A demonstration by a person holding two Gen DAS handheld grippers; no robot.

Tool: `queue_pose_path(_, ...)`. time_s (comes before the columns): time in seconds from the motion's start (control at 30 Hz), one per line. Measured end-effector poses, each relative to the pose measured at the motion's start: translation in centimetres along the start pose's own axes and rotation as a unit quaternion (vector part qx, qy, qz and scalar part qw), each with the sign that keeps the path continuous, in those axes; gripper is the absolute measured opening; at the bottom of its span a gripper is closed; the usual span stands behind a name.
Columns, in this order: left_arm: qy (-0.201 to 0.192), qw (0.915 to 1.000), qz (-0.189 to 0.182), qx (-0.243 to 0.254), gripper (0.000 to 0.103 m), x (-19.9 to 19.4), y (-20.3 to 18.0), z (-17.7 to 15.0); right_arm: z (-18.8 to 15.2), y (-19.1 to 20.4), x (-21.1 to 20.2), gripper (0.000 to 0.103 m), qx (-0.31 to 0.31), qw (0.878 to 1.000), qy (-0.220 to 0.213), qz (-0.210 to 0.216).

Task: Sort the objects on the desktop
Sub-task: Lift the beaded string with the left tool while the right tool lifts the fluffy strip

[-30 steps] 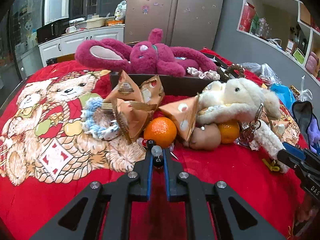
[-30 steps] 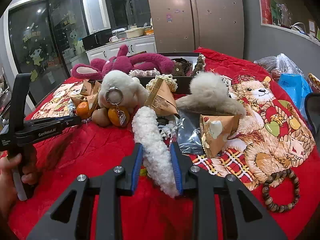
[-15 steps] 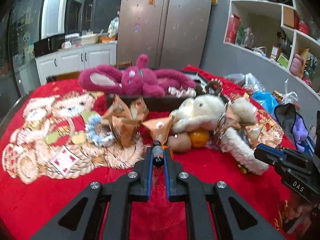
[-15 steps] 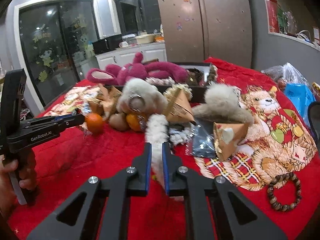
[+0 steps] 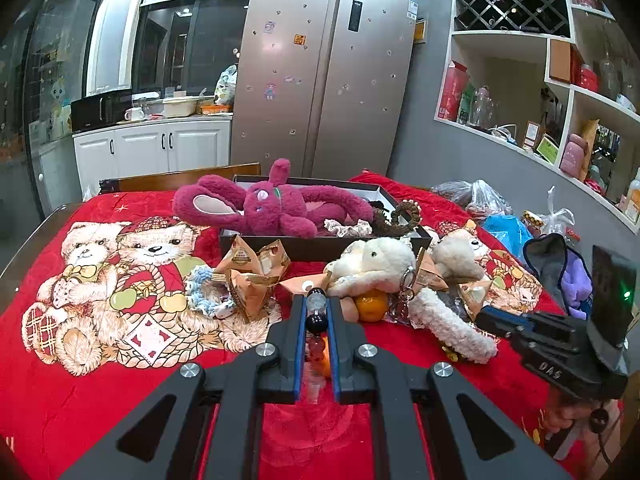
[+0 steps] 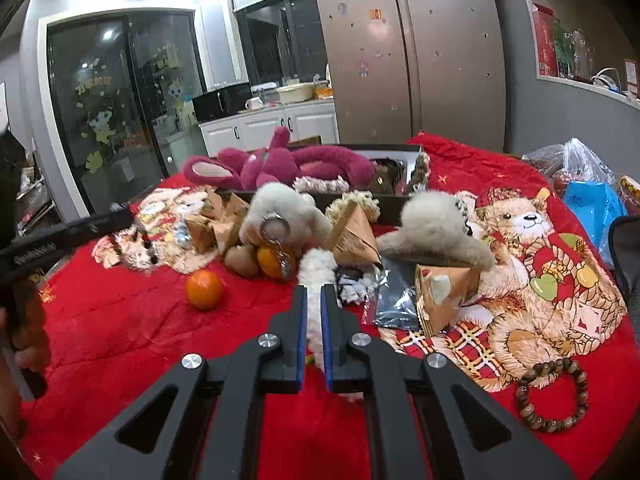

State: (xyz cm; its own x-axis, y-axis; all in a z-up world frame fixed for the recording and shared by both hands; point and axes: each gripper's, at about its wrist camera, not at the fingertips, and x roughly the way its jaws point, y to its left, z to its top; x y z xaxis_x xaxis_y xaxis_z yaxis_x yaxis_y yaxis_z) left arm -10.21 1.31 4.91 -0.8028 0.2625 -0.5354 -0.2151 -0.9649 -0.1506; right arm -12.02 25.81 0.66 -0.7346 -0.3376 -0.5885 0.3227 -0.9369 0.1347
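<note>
Tongs on the left (image 5: 316,320) are pinching a bead string (image 5: 316,322), clamped tight between the blue pads above the red desk (image 5: 80,420). Right tongs (image 6: 314,320) are gripping a fluffy white band (image 6: 316,276), closed on it. Just beyond the left tongs an orange (image 5: 370,306) is lying under a white plush (image 5: 374,264); farther back a pink rabbit (image 5: 272,208) is sprawling across a dark box (image 5: 320,246). Right of the right tongs, a wooden bracelet (image 6: 554,394) is resting on the desk.

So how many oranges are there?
2. One orange sits alone on the red blanket; the other orange is tucked under the white plush toy. More may be hidden.
</note>
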Motion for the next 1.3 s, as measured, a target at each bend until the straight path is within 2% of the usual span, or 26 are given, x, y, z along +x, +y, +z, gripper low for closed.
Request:
queue_pose_path(0.23, -0.002, 1.0000, -0.004, 0.003, 0.010, -0.2, -0.2, -0.1, -0.6, 1.9, 1.3, 0.008, -0.063, 0.998, 0.014, -0.021)
queue_pose_path(0.27, -0.002, 1.0000, -0.005, 0.002, 0.010, -0.2, -0.2, -0.1, -0.6, 1.9, 1.4, 0.010, -0.067, 0.997, 0.014, -0.027)
queue_pose_path(0.3, 0.001, 1.0000, -0.008, 0.002, 0.010, -0.2, -0.3, -0.1, -0.7, 1.9, 1.5, 0.014, -0.069, 0.997, 0.015, -0.035)
queue_pose_path(0.37, 0.003, 0.9999, -0.012, -0.001, 0.010, -0.2, -0.2, -0.2, -0.8, 1.7, 2.0, 0.044, -0.066, 0.997, 0.027, -0.034)
queue_pose_path(0.43, 0.006, 0.9999, -0.013, 0.002, 0.010, 0.0, -0.4, -0.3, -0.7, 1.4, 2.5, 0.049, -0.060, 0.997, 0.038, -0.029)
queue_pose_path(0.6, 0.008, 0.9998, -0.006, 0.015, 0.010, 0.2, -0.9, -0.6, -0.9, 0.3, 4.2, 0.051, -0.033, 0.995, 0.082, -0.042)
queue_pose_path(0.7, 0.013, 0.9998, -0.007, 0.013, 0.010, 0.5, -0.8, -0.7, -0.9, -0.6, 5.4, 0.054, -0.012, 0.993, 0.110, -0.036)
queue_pose_path(0.77, 0.014, 0.9998, -0.002, 0.015, 0.010, 0.6, -0.8, -0.8, -1.0, -1.0, 5.6, 0.050, -0.002, 0.993, 0.115, -0.039)
queue_pose_path(0.83, 0.014, 0.9998, 0.000, 0.015, 0.010, 0.6, -0.8, -0.8, -1.0, -1.4, 5.3, 0.042, 0.007, 0.993, 0.109, -0.040)
queue_pose_path(0.9, 0.014, 0.9998, -0.002, 0.012, 0.010, 0.5, -0.8, -0.8, -1.0, -1.7, 5.0, 0.039, 0.015, 0.994, 0.100, -0.028)
queue_pose_path(1.03, 0.005, 0.9999, -0.003, 0.014, 0.010, -0.1, -0.7, -0.6, -0.7, -2.2, 3.7, 0.039, 0.033, 0.996, 0.070, -0.032)
queue_pose_path(1.3, -0.010, 0.9998, -0.002, 0.016, 0.010, -1.0, -0.6, -0.1, 0.2, -2.0, 0.8, 0.039, 0.071, 0.997, 0.025, 0.027)
